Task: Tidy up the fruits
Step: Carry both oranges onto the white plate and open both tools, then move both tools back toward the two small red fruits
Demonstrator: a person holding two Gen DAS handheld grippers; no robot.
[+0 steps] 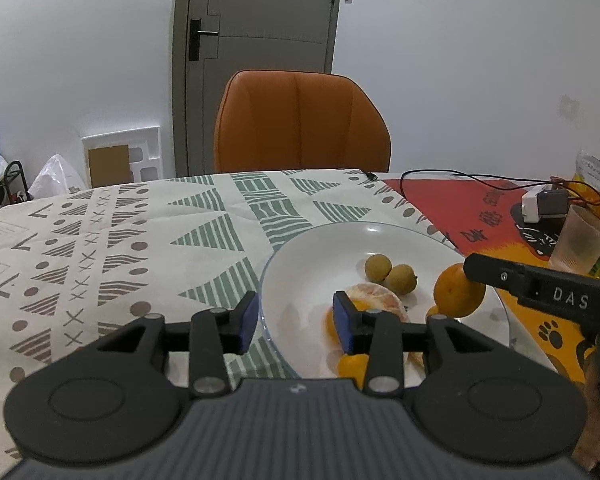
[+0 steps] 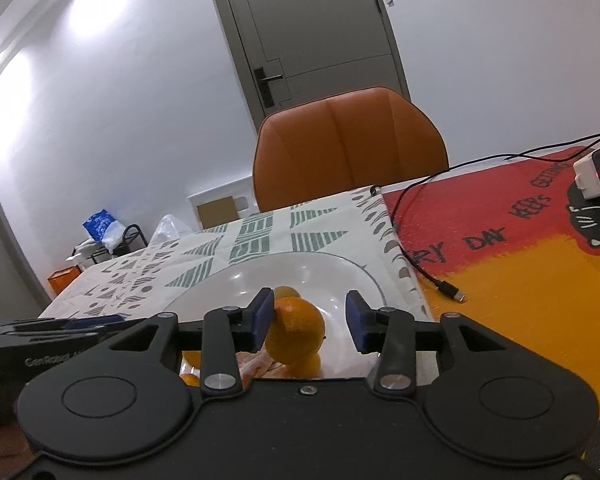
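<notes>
Left wrist view: white plate point(image 1: 300, 272) holds two longans point(image 1: 390, 273), one peeled orange point(image 1: 374, 300), one whole orange point(image 1: 458, 290); left gripper point(image 1: 296, 320) released, empty; right gripper point(image 2: 310, 320) released around the whole orange.

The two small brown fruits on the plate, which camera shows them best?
The left wrist view: the two brown fruits lie side by side, unobstructed, on the plate. In the right wrist view the orange blocks that spot; I can't pick them out.

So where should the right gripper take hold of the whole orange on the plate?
Probably across its widest middle, from the near side. The whole orange is round and sits between the pads of the right gripper, touching only the left one, above the white plate.
</notes>
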